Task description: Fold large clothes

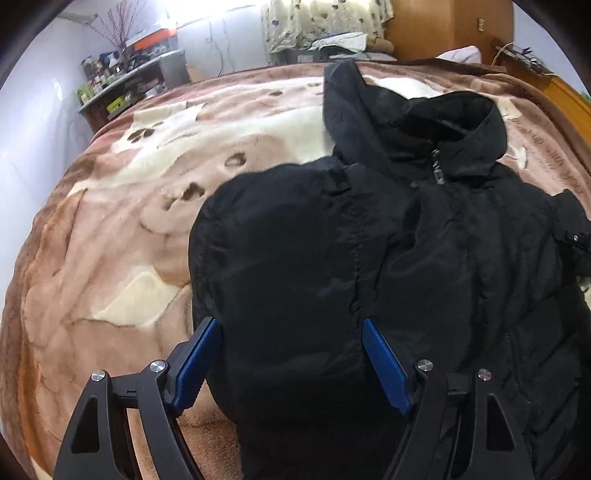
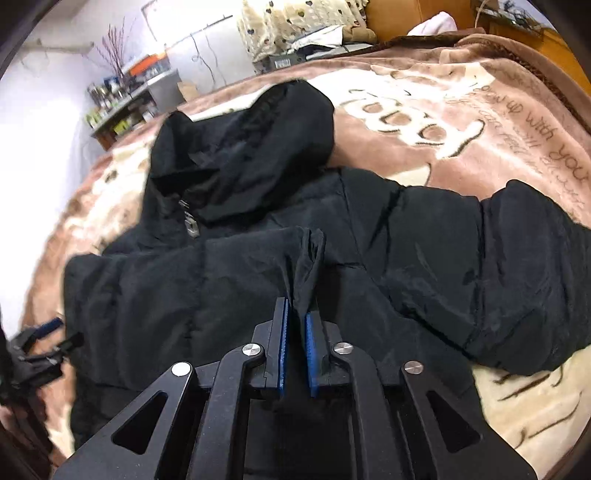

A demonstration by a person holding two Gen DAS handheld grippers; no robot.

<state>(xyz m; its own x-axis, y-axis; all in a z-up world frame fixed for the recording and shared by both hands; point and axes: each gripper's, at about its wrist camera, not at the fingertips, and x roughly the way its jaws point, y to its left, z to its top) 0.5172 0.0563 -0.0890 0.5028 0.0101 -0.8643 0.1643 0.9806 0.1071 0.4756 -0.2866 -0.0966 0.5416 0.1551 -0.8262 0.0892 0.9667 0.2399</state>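
Observation:
A black hooded padded jacket (image 1: 406, 240) lies zipped, front up, on the bed, its hood toward the far side. My left gripper (image 1: 290, 326) is open, its blue pads on either side of the jacket's folded-in left sleeve. In the right wrist view the jacket (image 2: 258, 266) fills the middle, one sleeve (image 2: 517, 258) stretched out to the right. My right gripper (image 2: 295, 314) is shut on a pinched fold of the jacket's fabric (image 2: 308, 266) and lifts it a little. The left gripper also shows at the left edge of the right wrist view (image 2: 51, 332).
A brown and cream plush blanket (image 1: 110, 240) with paw prints and lettering covers the bed. A cluttered shelf (image 1: 122, 77) stands by the far left wall. A pile of clothes (image 1: 332, 40) and a wooden cabinet (image 1: 443, 26) are behind the bed.

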